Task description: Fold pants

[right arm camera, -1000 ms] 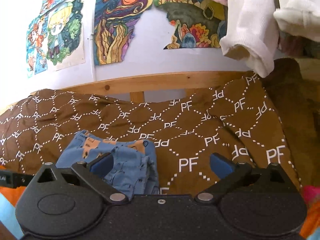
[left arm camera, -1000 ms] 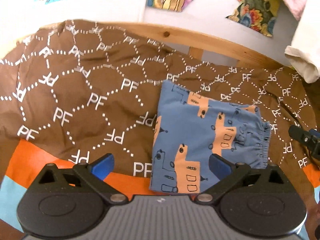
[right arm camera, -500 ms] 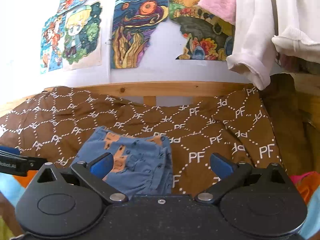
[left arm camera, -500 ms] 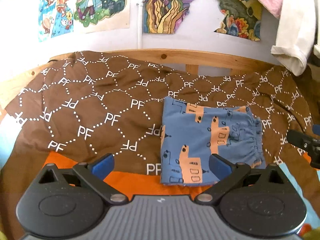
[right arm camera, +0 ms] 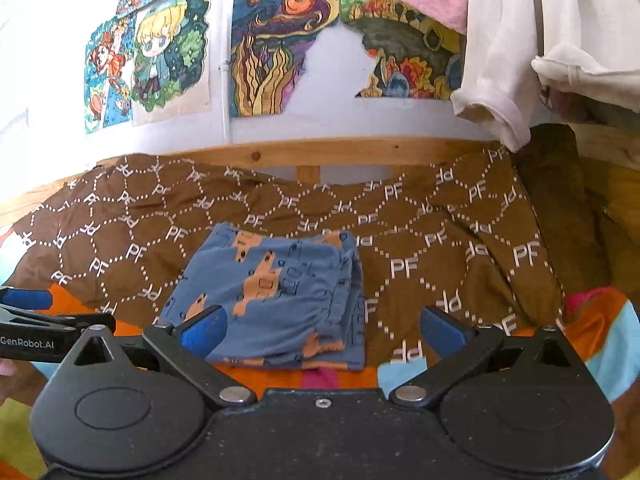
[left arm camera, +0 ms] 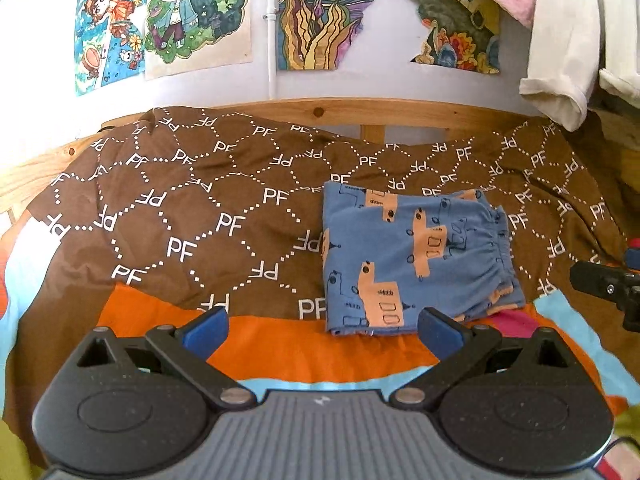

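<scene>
Blue printed pants [left arm camera: 416, 256] lie folded into a compact rectangle on the brown PF-patterned blanket [left arm camera: 192, 216], elastic waistband rightward. Left gripper [left arm camera: 320, 326] and right gripper [right arm camera: 320, 326] both spread wide, empty, clear of cloth; fold looks complete.

You have blue pants [left arm camera: 416, 256] printed with orange blocky shapes and dark outlines, lying on a brown blanket [left arm camera: 192, 216] crossed by white dotted hexagons and white "PF" letters. Under its near edge your sheet [left arm camera: 304, 352] shows orange, light blue and a bit of pink. Your grippers are black with blue fingertips [left arm camera: 206, 328], and behind them hang bright multicoloured drawings [right arm camera: 276, 44] on a pale wall, beside white and pink cloths [right arm camera: 504, 52].
</scene>
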`<state>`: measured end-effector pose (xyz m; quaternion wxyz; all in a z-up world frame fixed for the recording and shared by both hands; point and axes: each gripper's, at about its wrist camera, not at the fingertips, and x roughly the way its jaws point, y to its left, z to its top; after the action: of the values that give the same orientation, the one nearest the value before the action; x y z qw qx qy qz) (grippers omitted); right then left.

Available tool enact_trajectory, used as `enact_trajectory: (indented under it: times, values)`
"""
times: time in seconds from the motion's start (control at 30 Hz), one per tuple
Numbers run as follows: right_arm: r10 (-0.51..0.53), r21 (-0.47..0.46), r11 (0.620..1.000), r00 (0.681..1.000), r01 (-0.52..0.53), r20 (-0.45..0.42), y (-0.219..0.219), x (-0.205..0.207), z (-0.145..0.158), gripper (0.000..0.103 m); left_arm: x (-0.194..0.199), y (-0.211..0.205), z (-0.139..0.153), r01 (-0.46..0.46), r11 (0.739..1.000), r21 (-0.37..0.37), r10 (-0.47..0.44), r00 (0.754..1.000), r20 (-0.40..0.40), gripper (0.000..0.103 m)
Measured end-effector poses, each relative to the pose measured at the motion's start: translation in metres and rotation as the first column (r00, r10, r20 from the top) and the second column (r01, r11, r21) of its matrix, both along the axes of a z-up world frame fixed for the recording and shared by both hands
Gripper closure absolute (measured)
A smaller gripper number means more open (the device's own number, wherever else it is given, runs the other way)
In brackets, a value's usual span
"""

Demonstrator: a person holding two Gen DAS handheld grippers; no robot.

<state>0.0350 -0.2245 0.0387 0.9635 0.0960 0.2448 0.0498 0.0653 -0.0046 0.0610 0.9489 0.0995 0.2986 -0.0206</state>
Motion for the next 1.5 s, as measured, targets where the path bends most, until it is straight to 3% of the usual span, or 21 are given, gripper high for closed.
enact_trajectory:
  times: [0.33,1.5]
  values:
    - [-0.009,0.007,1.000,0.995,0.010,-0.097,0.010,-0.015,-0.014,0.001,-0.007,0.006,-0.013,0.006,1.000,0.024,-0.005,0.999,-0.048,0.000]
    - [0.015,-0.013,1.000,0.994,-0.017,-0.108,0.016,-0.012,-0.015,0.001,-0.009,0.005,-0.017,0.014,0.999,0.041,-0.011,0.997,-0.070,0.000]
